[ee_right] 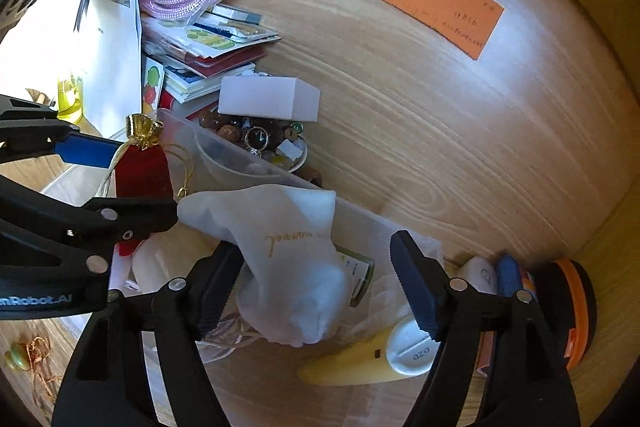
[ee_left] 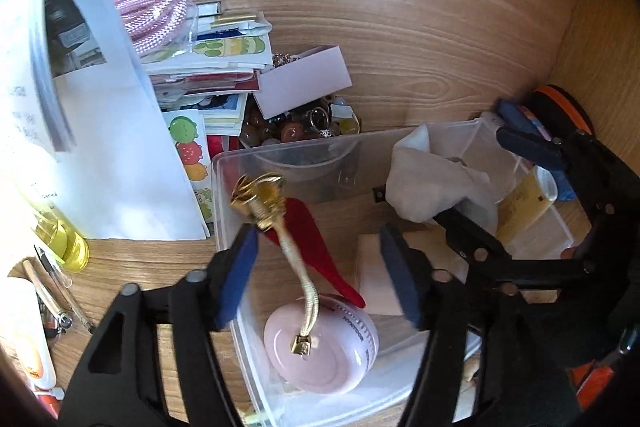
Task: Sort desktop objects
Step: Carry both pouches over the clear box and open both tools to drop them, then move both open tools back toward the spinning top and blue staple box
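A clear plastic box (ee_left: 304, 143) stands on the wooden desk. Over it my left gripper (ee_left: 318, 239) is open. A red pouch with a gold neck (ee_left: 316, 239) hangs between its fingers beside the left pad, and its gold cord runs down to a pink round jar (ee_left: 320, 347) in the box. From the right wrist view, the left gripper (ee_right: 148, 179) brackets the red pouch (ee_right: 140, 175). My right gripper (ee_right: 316, 247) is open around a white cloth pouch (ee_right: 296, 259) resting in the box (ee_right: 360, 215). Its right pad stands clear of the cloth. A yellow tube with a white cap (ee_right: 408, 347) lies below.
A pile of sticker sheets and cards (ee_left: 216, 67), a bagged pink cord (ee_left: 160, 11) and a bent white sheet (ee_left: 100, 147) lie left of the box. Behind it are a bowl of beads (ee_right: 260, 139) and a white carton (ee_right: 268, 99). An orange-black round thing (ee_right: 576, 307) sits by the right wooden wall.
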The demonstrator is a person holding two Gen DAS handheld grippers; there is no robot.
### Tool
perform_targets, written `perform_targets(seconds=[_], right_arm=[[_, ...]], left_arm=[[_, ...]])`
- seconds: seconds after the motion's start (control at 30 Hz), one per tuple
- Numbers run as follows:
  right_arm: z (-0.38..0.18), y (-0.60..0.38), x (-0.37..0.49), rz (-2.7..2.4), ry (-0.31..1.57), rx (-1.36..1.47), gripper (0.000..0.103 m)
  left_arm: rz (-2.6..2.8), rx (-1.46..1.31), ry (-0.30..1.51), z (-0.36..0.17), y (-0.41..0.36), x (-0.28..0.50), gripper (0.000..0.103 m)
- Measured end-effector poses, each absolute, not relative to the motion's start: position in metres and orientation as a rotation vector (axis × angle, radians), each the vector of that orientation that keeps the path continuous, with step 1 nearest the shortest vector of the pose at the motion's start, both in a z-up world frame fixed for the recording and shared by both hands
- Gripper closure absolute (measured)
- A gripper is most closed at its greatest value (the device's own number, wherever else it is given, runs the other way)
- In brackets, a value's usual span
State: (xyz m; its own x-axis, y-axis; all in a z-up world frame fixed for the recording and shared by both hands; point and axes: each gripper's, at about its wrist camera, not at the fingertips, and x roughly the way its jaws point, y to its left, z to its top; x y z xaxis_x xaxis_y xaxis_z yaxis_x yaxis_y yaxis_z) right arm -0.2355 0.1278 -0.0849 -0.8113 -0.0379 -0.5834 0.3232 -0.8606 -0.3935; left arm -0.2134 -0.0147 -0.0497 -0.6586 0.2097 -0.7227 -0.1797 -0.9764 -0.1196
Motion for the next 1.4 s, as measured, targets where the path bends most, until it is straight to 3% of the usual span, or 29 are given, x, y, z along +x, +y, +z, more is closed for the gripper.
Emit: perform_targets(seconds=[0.43, 0.77, 1.4], right_arm=[[-0.070, 0.131, -0.223, -2.752, 0.749, 0.835, 0.028], [-0.042, 0.149, -0.182, -2.806, 0.733, 0.742, 0.020], [-0.036, 0.157, -0.102, -2.822, 0.620, 0.702, 0.018]], left_arm=[[2.657, -1.109, -0.114, -0.037, -0.022, -0.204, 0.029], [2.657, -1.043, -0.123, -0.016, -0.021, -0.173, 0.015], [2.742, -0.988, -0.113, 0.002, -0.034, -0.094, 0.007]])
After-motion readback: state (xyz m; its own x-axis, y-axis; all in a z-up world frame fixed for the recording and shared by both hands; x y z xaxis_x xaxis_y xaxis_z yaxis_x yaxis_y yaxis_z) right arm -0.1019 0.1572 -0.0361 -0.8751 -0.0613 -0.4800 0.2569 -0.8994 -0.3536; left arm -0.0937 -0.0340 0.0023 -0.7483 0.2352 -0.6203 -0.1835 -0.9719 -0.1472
